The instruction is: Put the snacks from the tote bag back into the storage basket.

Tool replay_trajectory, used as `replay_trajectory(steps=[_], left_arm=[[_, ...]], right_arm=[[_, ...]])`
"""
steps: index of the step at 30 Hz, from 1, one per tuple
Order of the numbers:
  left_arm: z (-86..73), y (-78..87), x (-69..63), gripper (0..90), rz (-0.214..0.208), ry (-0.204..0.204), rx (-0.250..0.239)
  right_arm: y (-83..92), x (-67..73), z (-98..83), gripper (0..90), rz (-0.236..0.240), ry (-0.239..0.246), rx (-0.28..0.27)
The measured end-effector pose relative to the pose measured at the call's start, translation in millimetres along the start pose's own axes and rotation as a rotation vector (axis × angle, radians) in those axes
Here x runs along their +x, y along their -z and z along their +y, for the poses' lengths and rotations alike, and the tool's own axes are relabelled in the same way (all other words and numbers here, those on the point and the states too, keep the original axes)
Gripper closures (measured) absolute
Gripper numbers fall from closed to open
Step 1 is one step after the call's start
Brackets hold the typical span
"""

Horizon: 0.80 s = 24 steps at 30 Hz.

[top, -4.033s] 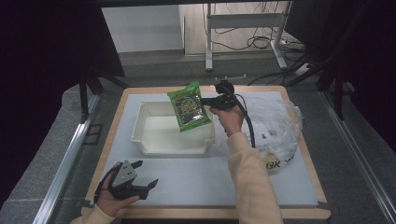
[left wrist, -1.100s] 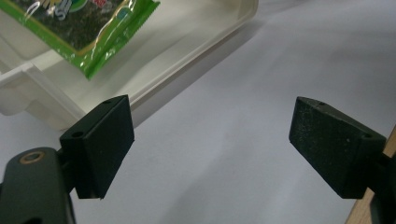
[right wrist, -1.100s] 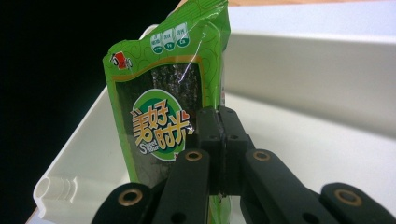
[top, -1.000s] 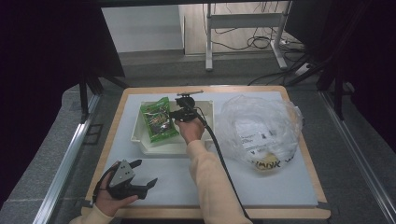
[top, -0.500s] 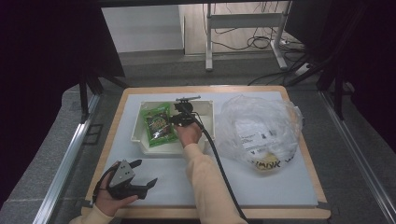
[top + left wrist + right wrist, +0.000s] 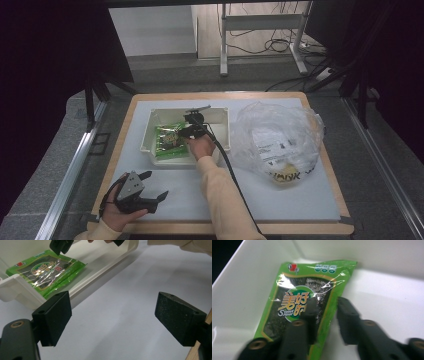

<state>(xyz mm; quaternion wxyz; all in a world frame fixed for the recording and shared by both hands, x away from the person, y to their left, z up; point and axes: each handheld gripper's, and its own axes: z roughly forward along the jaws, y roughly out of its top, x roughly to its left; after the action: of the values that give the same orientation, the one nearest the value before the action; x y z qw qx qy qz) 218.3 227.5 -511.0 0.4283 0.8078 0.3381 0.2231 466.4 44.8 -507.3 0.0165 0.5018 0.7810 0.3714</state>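
Note:
A green seaweed snack packet [image 6: 171,141] lies flat in the white tray [image 6: 220,113]. My right gripper [image 6: 184,128] hangs low over its right end inside the tray. Its jaws have just been opening. In the right gripper view the right gripper [image 6: 328,307] stands open: one jaw is over the packet [image 6: 297,287], the other over the bare tray floor [image 6: 387,295], and neither presses on it. My left gripper [image 6: 157,183] rests open at the table's front left, empty. The left gripper view shows my left gripper [image 6: 116,317] facing the tray [image 6: 107,261] and packet [image 6: 47,268].
A crumpled clear plastic bag [image 6: 280,140] with printed labels lies right of the tray. The white mat [image 6: 300,200] has a wooden border [image 6: 225,228]. The right gripper's cable [image 6: 227,165] trails back along the sleeve.
The right gripper carried the packet from above the tray's right side down into the tray, then opened. The packet now lies flat. The left gripper has not moved.

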Motion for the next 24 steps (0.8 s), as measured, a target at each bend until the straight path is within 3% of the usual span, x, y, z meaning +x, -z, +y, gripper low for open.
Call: replay_trajectory(steps=[11, 20, 24], left_arm=[[-0.1, -1.3, 0.1, 14.1, 0.005, 0.0, 0.002], [0.1, -2.1, 1.9, 14.1, 0.012, 0.001, 0.008], [-1.3, -1.5, 2.3, 14.0, 0.021, 0.009, 0.009]], right_arm=[[33.2, 8.4, 7.3, 54.4, 0.046, 0.12, -0.06], [53.3, 7.6, 5.8, 44.7, 0.098, 0.156, -0.095], [67.6, 8.7, 2.9, 41.6, 0.129, 0.2, -0.117]])
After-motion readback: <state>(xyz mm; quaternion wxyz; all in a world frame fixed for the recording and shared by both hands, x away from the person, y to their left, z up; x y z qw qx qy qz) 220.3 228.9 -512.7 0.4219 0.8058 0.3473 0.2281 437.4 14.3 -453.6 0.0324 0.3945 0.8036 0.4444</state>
